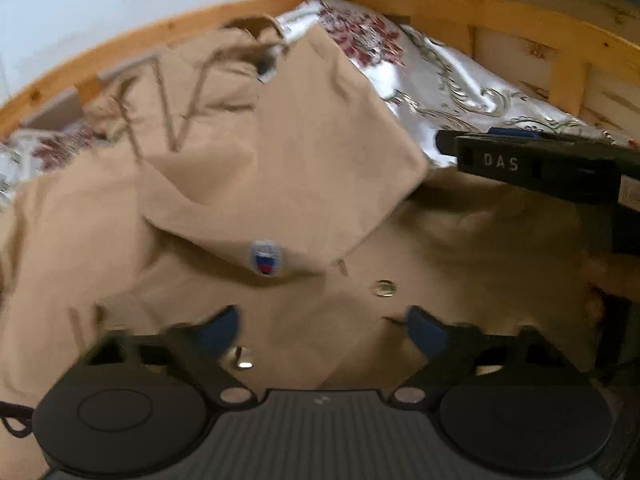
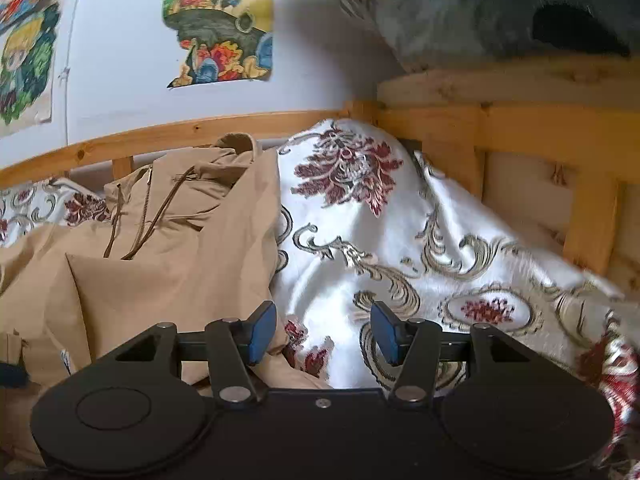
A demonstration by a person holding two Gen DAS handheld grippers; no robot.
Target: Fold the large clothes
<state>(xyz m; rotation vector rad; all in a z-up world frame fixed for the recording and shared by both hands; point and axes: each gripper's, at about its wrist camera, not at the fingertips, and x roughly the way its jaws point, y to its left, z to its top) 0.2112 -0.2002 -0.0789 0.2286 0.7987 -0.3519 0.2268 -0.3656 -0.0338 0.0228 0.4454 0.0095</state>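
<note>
I see the tan jacket (image 1: 280, 184) spread across the floral bedspread (image 2: 400, 248), one sleeve folded in over its front, a small badge (image 1: 266, 257) and metal snaps (image 1: 383, 289) showing. My left gripper (image 1: 322, 326) hangs just above the jacket's front, its blue pads spread apart and holding nothing. My right gripper (image 2: 323, 332) sits at the jacket's edge, over the bedspread, jaws also apart and empty. A wooden bed frame (image 2: 500, 128) rings the bedding.
</note>
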